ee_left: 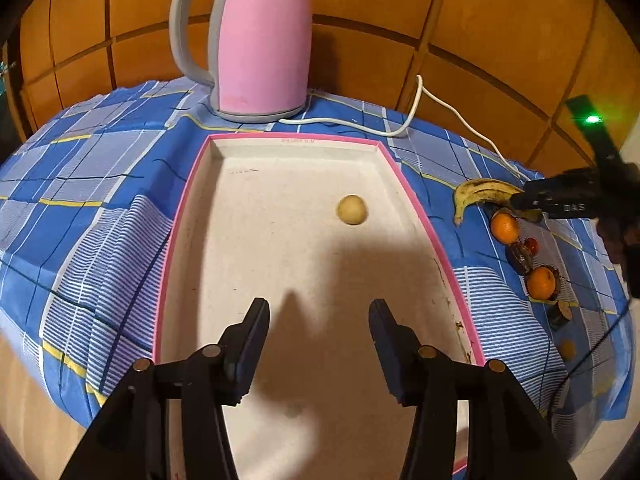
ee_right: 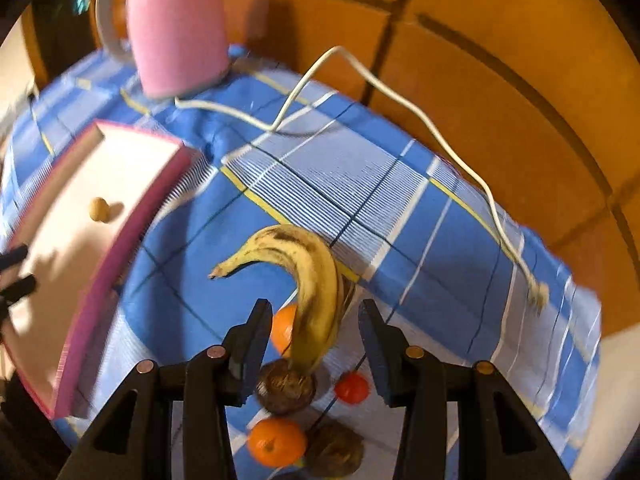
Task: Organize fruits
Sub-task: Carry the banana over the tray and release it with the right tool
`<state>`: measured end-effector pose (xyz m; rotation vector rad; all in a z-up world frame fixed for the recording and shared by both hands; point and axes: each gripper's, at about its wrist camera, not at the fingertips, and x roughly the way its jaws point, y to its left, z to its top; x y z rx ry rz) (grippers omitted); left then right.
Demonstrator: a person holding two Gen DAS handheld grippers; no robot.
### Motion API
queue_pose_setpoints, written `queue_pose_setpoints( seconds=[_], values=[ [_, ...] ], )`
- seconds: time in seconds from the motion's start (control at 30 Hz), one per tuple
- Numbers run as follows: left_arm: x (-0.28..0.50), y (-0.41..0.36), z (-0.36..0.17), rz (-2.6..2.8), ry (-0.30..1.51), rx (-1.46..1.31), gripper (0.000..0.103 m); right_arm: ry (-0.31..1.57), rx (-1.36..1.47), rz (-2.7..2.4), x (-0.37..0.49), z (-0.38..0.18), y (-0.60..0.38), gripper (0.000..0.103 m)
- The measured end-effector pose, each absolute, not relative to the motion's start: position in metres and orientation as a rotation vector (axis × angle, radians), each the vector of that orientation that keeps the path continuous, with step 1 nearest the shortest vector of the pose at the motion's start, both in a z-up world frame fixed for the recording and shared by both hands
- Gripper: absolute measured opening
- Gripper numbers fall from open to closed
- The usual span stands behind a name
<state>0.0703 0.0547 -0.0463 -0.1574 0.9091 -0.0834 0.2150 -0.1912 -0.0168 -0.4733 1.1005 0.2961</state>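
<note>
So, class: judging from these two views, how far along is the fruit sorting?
Barely started. Done: one small round yellowish fruit lies in the pink-rimmed tray. In hand: nothing is gripped; the right gripper is open around the banana, while the left gripper hangs open over the tray. Left: the banana, two oranges, a small red fruit and brown pieces on the cloth.

A tray [ee_left: 400,176] is set mid-table on the tablecloth [ee_left: 100,184]; one small round fruit [ee_left: 351,209] lies in its far right part. A kettle [ee_left: 260,40] stands just behind the tray, its cord [ee_left: 416,120] trailed off to the right. Right of the tray a banana [ee_right: 296,272] is laid, with its near end over an orange [ee_right: 282,332] and a dark round fruit [ee_right: 286,388]. A small tomato [ee_right: 352,388] sits just right of that; a second orange [ee_right: 276,442] and another dark fruit [ee_right: 334,454] lie nearer still.
</note>
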Motion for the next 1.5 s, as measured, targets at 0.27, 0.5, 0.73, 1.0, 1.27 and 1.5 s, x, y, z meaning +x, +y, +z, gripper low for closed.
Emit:
queue_pose_setpoints(
  seconds=[0.27,0.5,0.73,1.0,1.27,1.5],
  values=[
    [0.067,0.061,-0.045,-0.080,0.911,-0.175,0.053,1.218,-0.662,0.271,0.243,-0.053,-0.169,0.041],
    [0.059,0.061,-0.043,-0.071,0.898,-0.167,0.053,1.172,-0.622,0.245,0.234,-0.049,-0.172,0.031],
    [0.048,0.067,-0.034,-0.055,0.866,-0.176,0.055,1.050,-0.401,0.209,0.212,-0.009,-0.178,0.031],
    [0.034,0.074,-0.017,-0.027,0.808,-0.200,0.063,1.009,-0.151,0.456,0.174,0.013,-0.113,0.031],
    [0.030,0.085,-0.021,0.007,0.818,-0.209,0.063,1.114,-0.149,0.598,0.177,-0.047,-0.019,0.031],
    [0.031,0.085,-0.026,0.012,0.834,-0.209,0.063,1.115,-0.148,0.568,0.176,-0.063,-0.008,0.037]
  ],
)
